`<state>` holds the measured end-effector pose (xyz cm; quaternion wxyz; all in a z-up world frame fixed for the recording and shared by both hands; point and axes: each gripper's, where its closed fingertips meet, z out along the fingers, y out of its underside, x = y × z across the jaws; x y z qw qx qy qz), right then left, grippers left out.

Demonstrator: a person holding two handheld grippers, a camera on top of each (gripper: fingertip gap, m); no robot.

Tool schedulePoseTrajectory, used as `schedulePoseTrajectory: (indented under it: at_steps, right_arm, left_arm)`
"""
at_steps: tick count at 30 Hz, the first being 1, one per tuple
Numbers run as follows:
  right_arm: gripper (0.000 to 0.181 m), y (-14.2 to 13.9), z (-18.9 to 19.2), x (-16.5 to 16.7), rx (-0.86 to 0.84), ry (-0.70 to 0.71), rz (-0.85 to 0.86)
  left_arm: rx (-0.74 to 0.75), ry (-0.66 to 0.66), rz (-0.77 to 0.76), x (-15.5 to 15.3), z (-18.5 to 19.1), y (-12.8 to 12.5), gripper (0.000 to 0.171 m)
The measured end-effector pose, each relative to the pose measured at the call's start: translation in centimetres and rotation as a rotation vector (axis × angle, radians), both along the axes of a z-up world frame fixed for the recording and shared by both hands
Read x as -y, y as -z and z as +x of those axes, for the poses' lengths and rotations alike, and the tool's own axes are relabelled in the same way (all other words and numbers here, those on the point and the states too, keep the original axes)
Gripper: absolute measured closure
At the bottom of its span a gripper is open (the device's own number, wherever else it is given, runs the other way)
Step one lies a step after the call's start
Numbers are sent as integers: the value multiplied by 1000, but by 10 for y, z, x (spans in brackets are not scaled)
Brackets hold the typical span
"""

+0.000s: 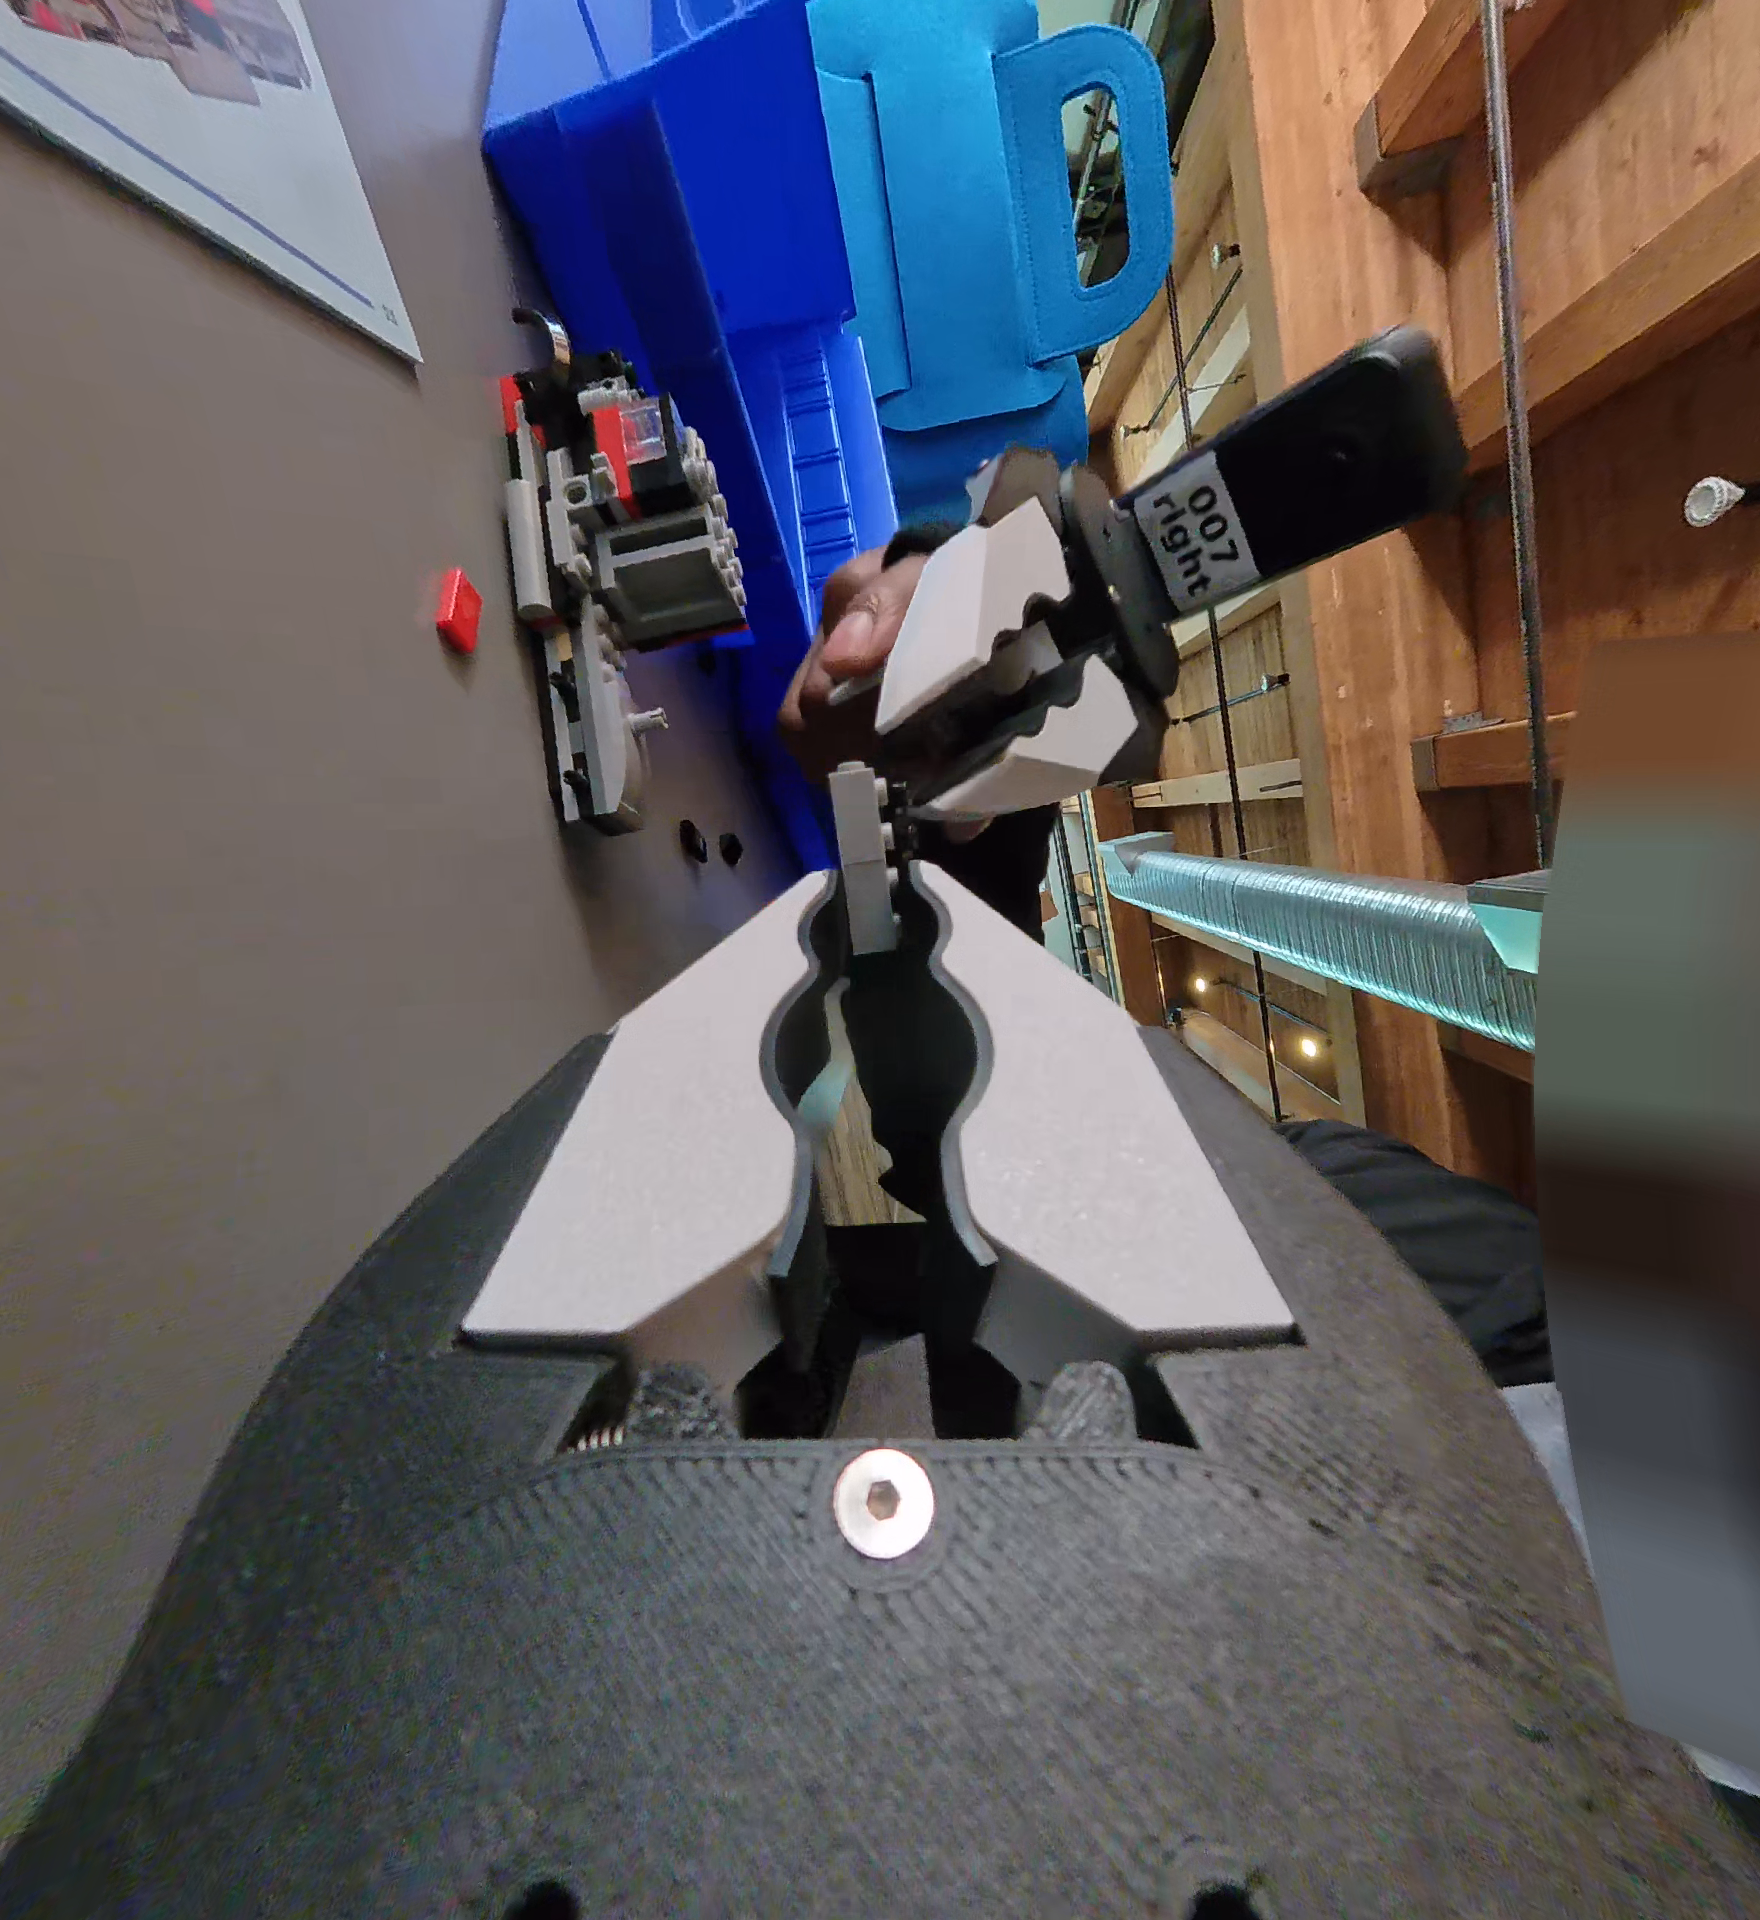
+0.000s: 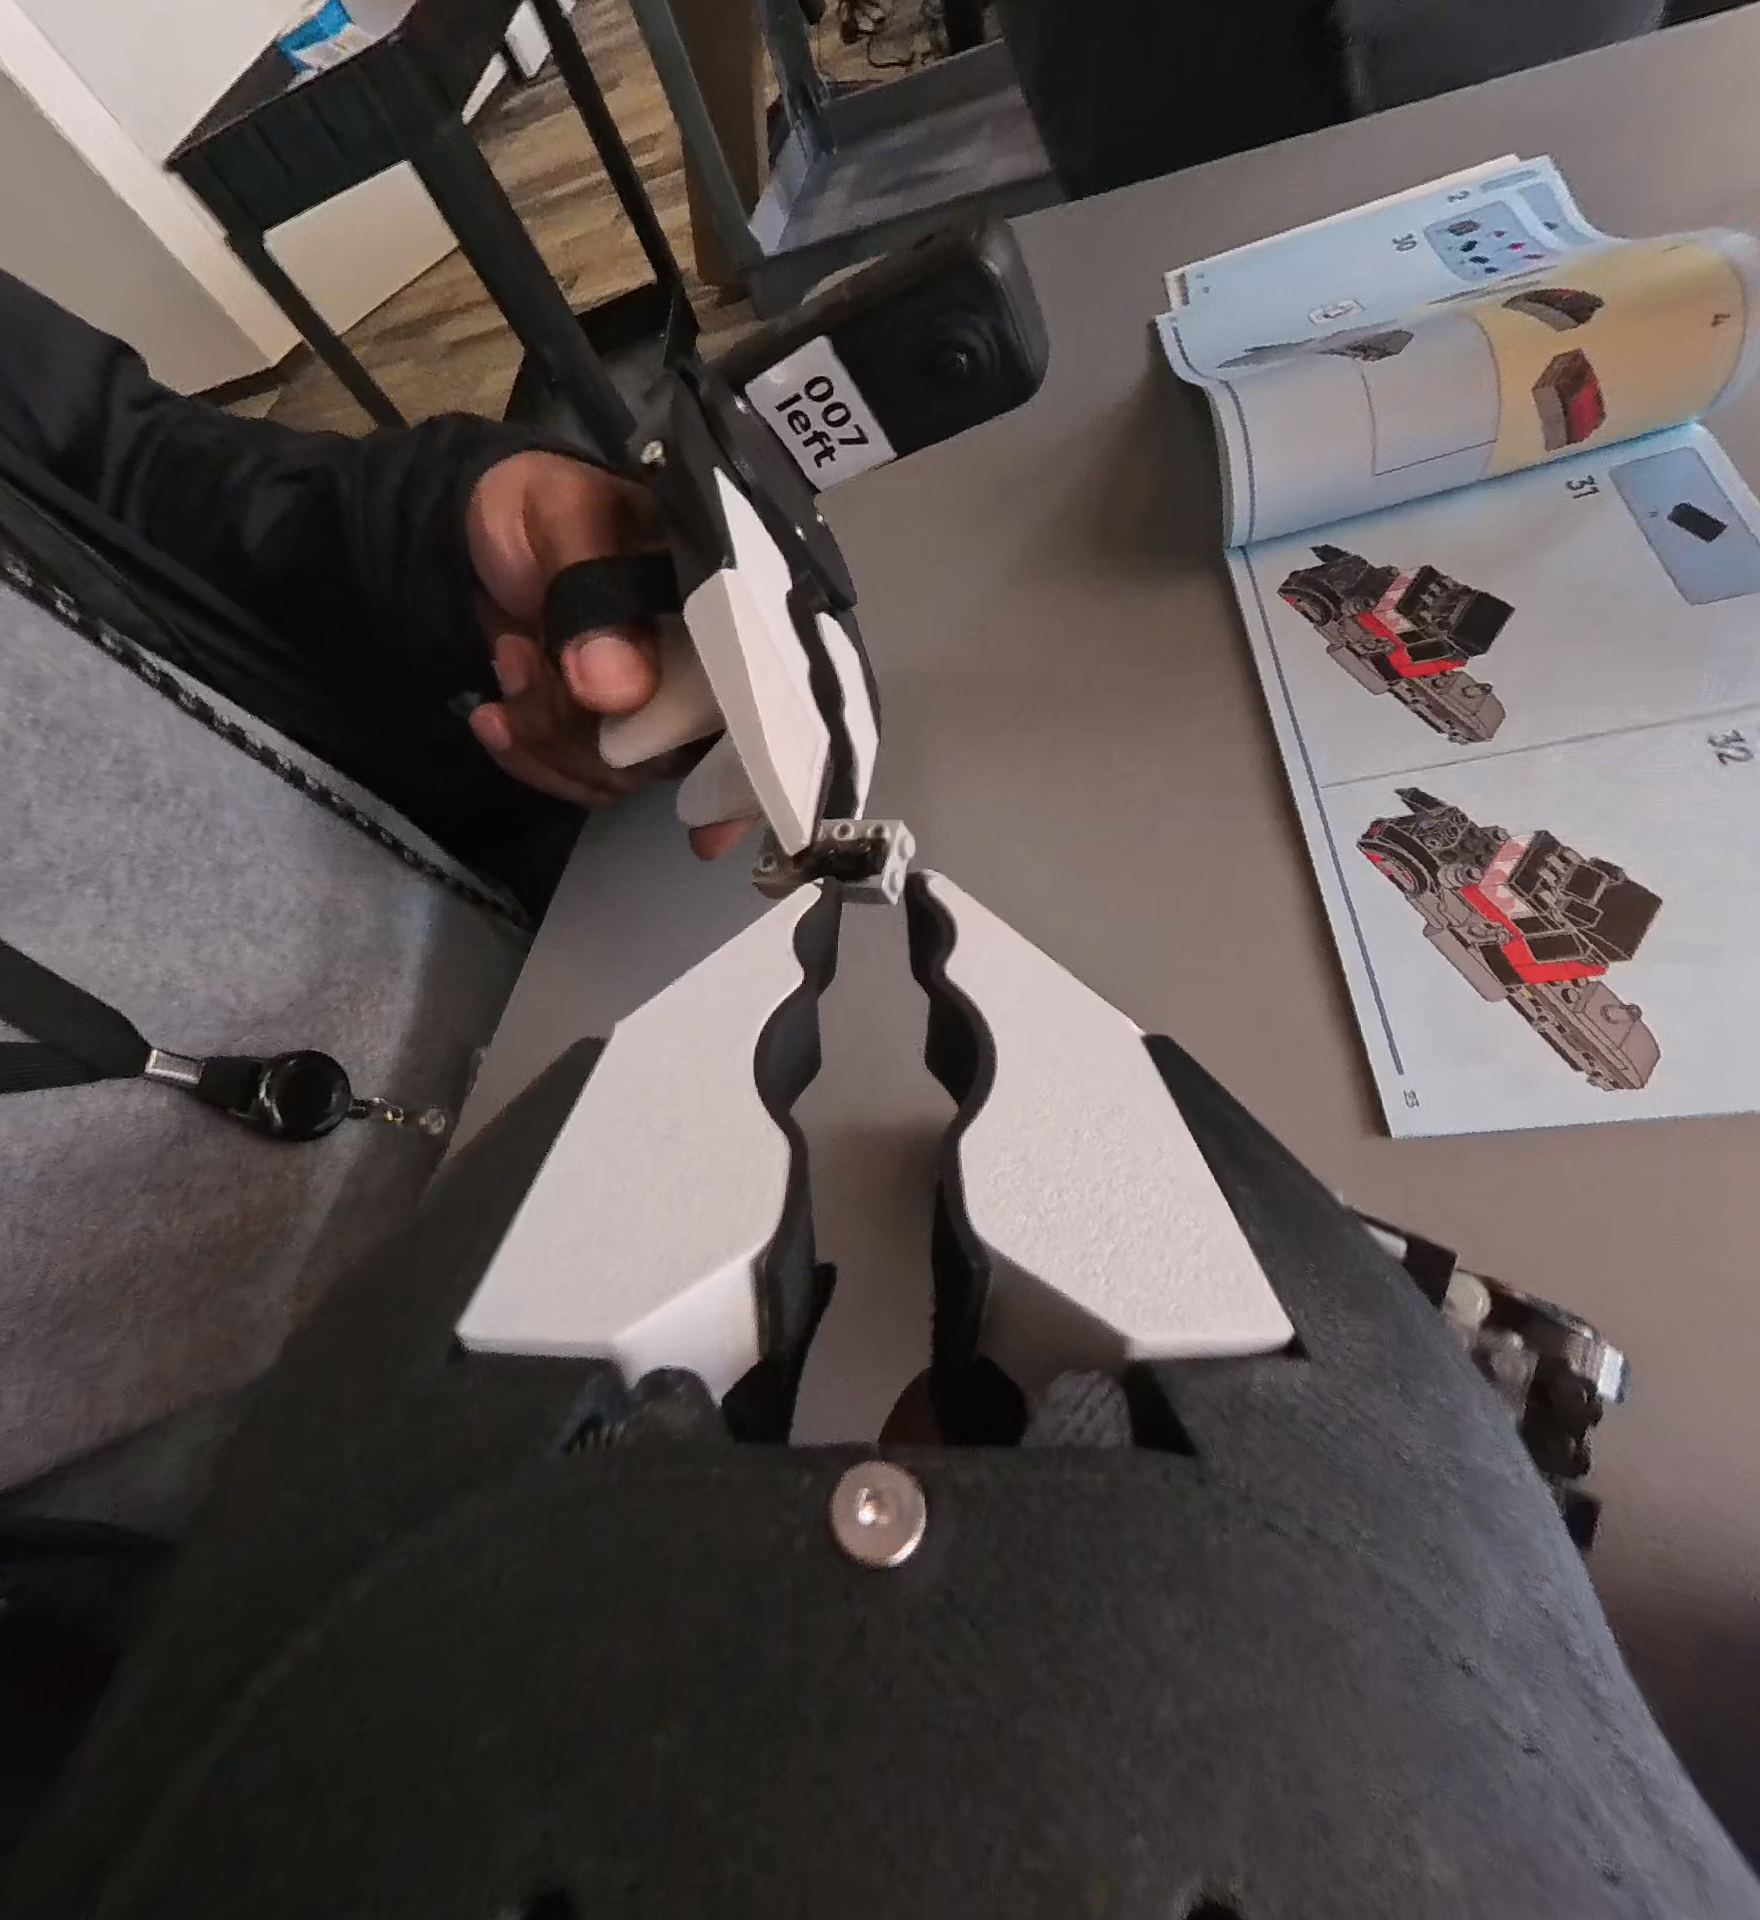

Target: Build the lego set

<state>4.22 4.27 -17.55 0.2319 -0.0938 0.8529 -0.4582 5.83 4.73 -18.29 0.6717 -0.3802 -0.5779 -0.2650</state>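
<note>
Lego sub-assembly [image 1: 863,868] | left gripper [image 1: 871,883] fingers clamp it | right gripper [image 2: 871,883] fingers parted at its 6 o'clock | risk: crooked push pops bricks onto counter [image 2: 1115,727]

The table [image 2: 1115,644] is smooth, matt grey. The instruction booklet [image 2: 1541,727] is glossy paper. The blue bin [image 1: 710,260] looks like glossy plastic, the far wall [image 1: 1375,312] bare grained wood, the grippers' bodies rough matt black plastic.

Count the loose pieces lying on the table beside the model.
3: a red tile left of the model, and two small black pieces past its lower end. Others may be hidden.
</note>
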Motion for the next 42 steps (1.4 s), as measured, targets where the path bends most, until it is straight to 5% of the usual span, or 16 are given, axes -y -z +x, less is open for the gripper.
schedulePoseTrajectory:
  at_steps: [8, 13, 42]
  right_arm:
    - [140, -27, -8, -1, 462, 579, -45]
    - [134, -28, -5, 5, 655, 708, -98]
    - [164, -40, 24, 19, 887, 590, -226]
  left_arm:
    - [-51, -57, -25, 7, -1, -14, 161]
    - [-97, -65, -48, 3, 3, -24, 161]
    - [-280, -124, -29, 6, 17, -45, 161]
